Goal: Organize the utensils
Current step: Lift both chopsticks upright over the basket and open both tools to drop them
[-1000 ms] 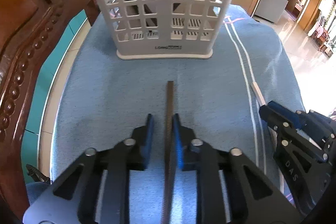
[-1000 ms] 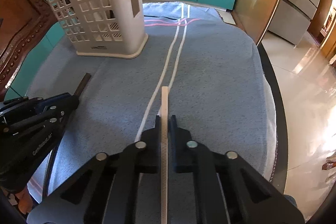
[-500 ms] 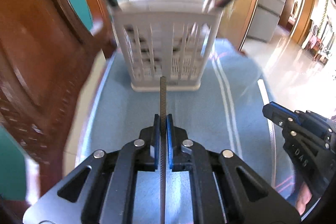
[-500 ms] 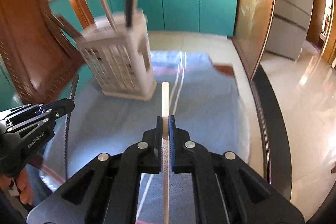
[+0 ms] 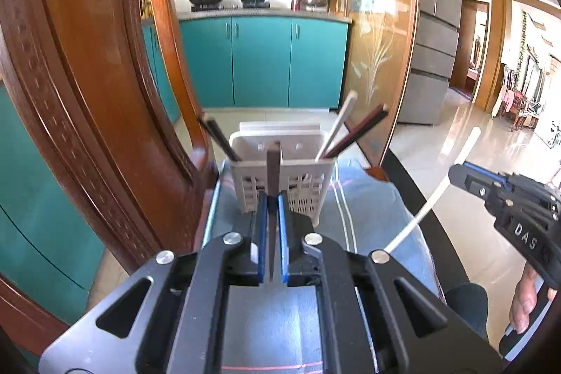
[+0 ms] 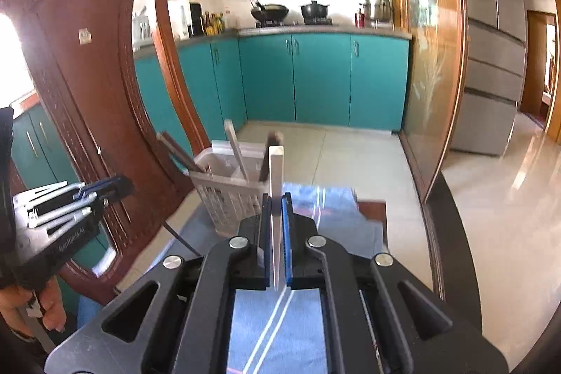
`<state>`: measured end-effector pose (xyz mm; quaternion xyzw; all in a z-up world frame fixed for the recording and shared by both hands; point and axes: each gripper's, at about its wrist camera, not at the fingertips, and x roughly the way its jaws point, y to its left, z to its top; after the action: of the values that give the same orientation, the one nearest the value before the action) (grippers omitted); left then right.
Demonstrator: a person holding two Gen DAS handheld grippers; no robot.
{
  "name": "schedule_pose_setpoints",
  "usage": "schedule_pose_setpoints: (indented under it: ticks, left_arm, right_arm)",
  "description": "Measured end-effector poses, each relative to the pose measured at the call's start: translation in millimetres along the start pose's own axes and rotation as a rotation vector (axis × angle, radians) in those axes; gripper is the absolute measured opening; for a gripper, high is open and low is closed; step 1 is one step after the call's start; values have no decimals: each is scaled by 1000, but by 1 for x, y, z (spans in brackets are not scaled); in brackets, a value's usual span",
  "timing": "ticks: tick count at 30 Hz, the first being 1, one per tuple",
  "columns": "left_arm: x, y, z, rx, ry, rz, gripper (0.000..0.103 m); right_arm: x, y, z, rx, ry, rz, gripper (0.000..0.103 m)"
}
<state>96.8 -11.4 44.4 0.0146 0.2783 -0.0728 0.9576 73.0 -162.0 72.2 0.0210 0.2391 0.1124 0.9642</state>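
The left gripper [image 5: 272, 216] is clenched on a dark chopstick [image 5: 273, 163] and the right gripper [image 6: 276, 216] on a white chopstick [image 6: 276, 177], both raised above the blue cloth [image 5: 364, 209], short of the utensil basket [image 5: 280, 177]. Sticks already leaning inside could deflect either chopstick, or both could collide at the rim

The right gripper [image 6: 277, 216] jaws clamp a white chopstick [image 6: 276, 177] upright.

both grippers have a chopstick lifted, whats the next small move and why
Probably carry the left gripper forward until its dark chopstick hangs over the white basket, then lower it in. The basket already holds sticks, and both chopsticks are clear of the blue cloth.
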Motion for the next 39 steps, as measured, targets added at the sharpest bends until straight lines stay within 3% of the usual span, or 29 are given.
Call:
schedule_pose_setpoints:
  ticks: [9,14,21,25,32,35,39]
  left_arm:
    - [-15,-2,30,44,-55,-5,7]
    - [-17,-4,40,62,-59,-17,7]
    - [-18,10,55,36,-85,-6,7]
    - [-26,20,79,5,-123,3,7]
    - [-25,32,117,-71,-235,19,7]
    - [-14,30,122,-96,-295,53,7]
    - [22,24,117,-108,-279,39,7]
  right_arm:
    - [-4,23,59,-63,-61,56,7]
    - [-5,31,90,-38,-134,103,7]
    - [-6,31,122,25,-257,61,7]
    - [15,33,121,16,-263,43,7]
    - [73,28,93,-2,-147,2,7]
    - [86,24,80,-2,-119,-9,7]
    - [93,19,65,6,-92,3,7]
